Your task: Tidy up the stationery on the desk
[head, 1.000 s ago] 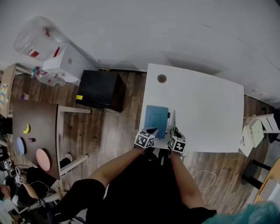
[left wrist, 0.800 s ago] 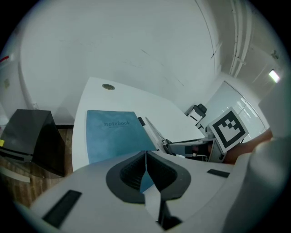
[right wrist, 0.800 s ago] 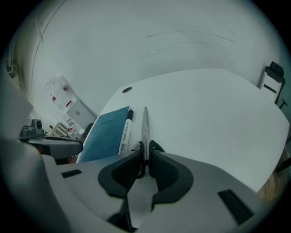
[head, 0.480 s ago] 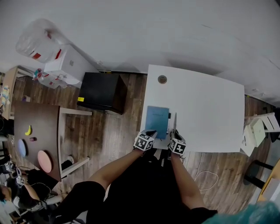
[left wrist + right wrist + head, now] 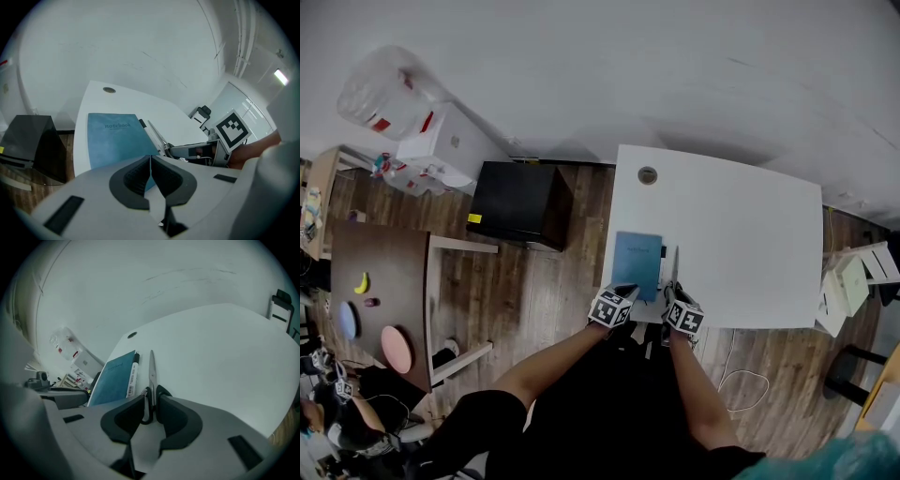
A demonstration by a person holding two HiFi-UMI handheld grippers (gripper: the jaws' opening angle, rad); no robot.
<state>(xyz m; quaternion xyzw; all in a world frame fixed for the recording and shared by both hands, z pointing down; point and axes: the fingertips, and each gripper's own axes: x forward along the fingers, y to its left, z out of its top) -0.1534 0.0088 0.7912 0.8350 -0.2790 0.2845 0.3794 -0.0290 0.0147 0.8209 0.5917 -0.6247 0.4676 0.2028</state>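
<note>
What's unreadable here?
1. Head view: marker is too small to separate from the notebook edge.
2. Right gripper view: right hand-held gripper jaws have just been opening round the scissors handle; pad contact unclear, the handle fills the gap.
3. Left gripper view: shut left hand-held gripper hides notebook's near edge.

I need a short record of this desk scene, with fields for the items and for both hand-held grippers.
desk: white
items: blue notebook, marker, scissors, lying side by side
left hand-held gripper: shut, at the blue notebook's near edge
right hand-held gripper: jaws have just been opening, scissors handle between them
</note>
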